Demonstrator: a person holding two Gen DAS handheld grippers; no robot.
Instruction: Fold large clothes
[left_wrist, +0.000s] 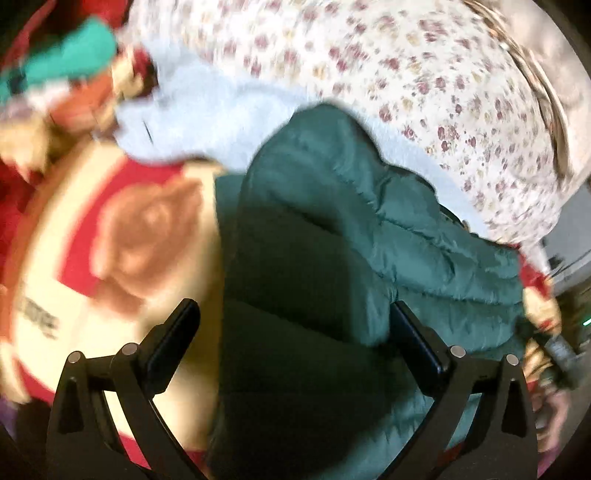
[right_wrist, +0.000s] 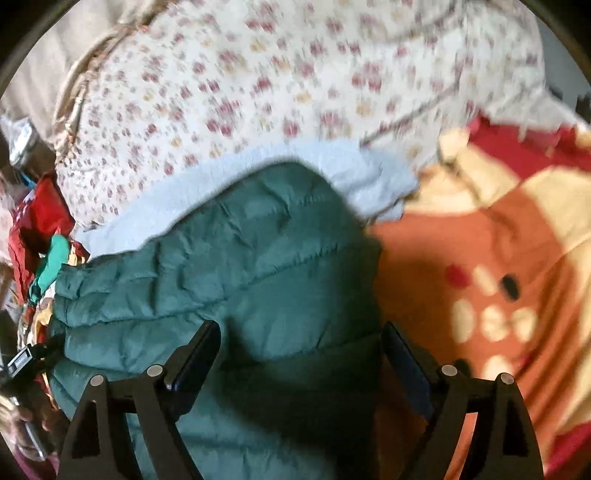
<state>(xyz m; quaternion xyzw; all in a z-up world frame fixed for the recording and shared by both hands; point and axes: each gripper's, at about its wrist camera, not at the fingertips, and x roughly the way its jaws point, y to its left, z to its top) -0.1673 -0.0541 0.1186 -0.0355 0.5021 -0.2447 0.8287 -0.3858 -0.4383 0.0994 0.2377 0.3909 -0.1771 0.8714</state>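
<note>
Both grippers are hovering with jaws spread wide, grasping nothing. The green puffer jacket (left_wrist: 332, 221) is lying on the cartoon blanket (right_wrist: 498, 258), running between left gripper (left_wrist: 291, 317) and right gripper (right_wrist: 299, 339); blur hides contact, apparently equally near.

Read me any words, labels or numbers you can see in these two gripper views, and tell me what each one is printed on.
Dark lettering on the cream part of the red and cream blanket, left wrist view: too blurred to read.
Green puffer jacket: no text visible.
Floral cloth: pattern only, no words.
Nothing else legible in either view.
</note>
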